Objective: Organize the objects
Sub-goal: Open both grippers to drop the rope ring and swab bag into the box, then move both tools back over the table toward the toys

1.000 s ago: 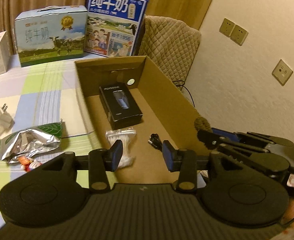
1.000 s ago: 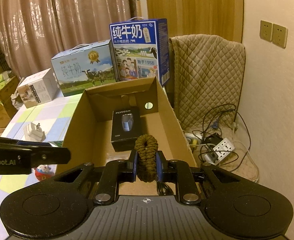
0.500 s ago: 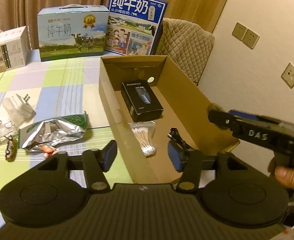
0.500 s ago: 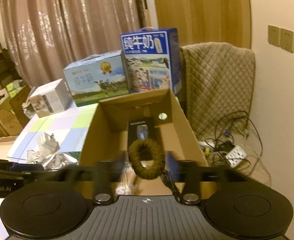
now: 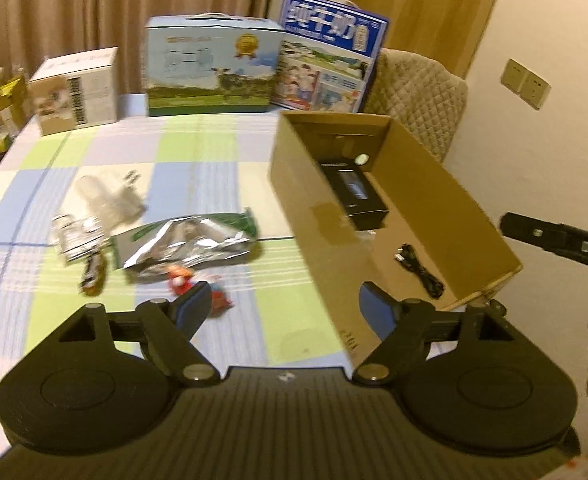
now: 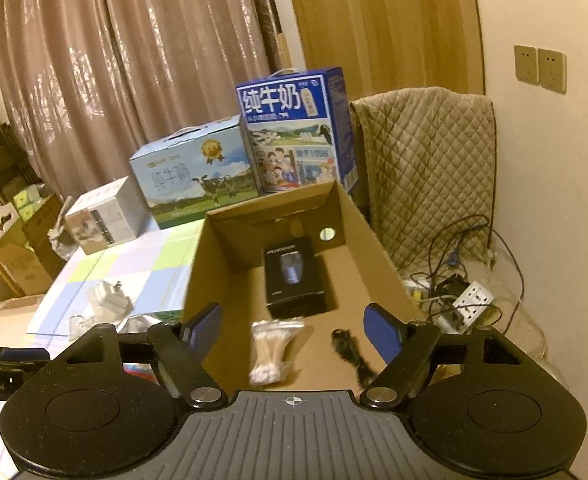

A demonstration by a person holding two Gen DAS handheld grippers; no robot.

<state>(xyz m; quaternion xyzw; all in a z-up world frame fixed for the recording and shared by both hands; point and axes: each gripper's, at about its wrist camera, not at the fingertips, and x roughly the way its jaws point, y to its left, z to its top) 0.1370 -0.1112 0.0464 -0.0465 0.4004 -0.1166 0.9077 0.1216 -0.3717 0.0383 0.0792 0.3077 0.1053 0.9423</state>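
Right wrist: "纯牛奶" milk carton (image 6: 294, 130).

Box: open brown cardboard box (image 6: 378, 252) at the table's right edge.
Inside it: black product box (image 6: 296, 276) lying flat toward the far end; bag of cotton swabs (image 6: 272, 350) and black cable (image 6: 352, 354) on the near floor.
Left on my table: white plug (image 5: 124, 200), crumpled foil pouch (image 5: 192, 242), small red toy (image 5: 184, 278), blurred.
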